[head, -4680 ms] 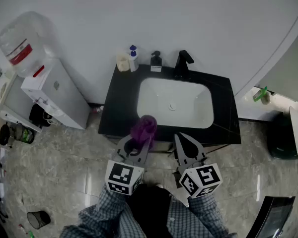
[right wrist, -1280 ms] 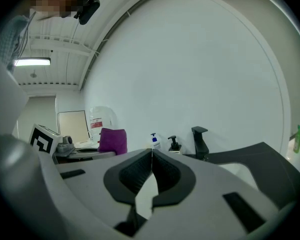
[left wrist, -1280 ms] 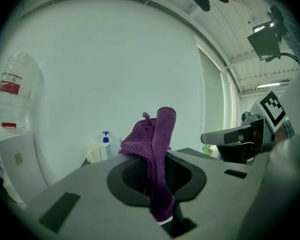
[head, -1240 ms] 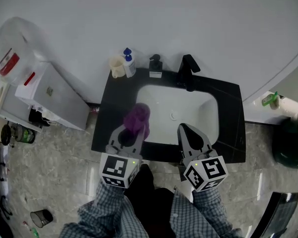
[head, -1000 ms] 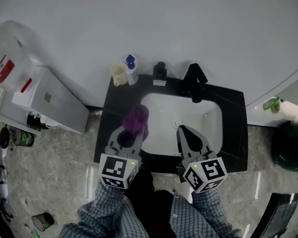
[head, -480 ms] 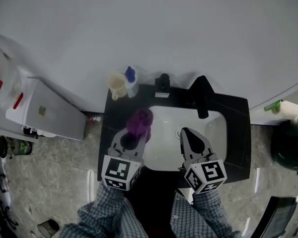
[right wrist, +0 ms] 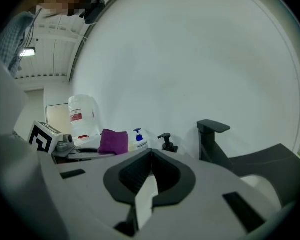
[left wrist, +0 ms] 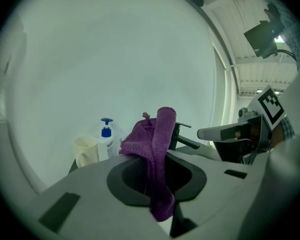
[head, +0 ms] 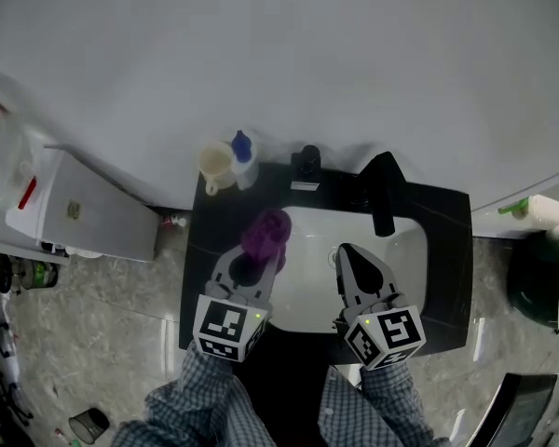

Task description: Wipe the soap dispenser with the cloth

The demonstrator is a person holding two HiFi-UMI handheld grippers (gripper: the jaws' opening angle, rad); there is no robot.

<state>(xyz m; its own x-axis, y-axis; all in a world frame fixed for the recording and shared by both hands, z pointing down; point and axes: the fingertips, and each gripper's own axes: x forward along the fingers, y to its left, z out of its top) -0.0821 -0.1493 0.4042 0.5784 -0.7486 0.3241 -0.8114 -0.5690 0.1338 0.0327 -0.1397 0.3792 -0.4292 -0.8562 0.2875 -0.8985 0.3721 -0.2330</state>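
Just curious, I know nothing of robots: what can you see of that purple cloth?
The purple knitted-looking cloth is bunched into folds, pinched in the shut jaws of the left gripper. One fold stands above the jaws; a strip hangs down between them. It is held in the air near the left rim of the white sink basin; only the jaws seem to touch it.

Head view overhead, steep; 2 gripper views low, share faucet [head: 384, 198].
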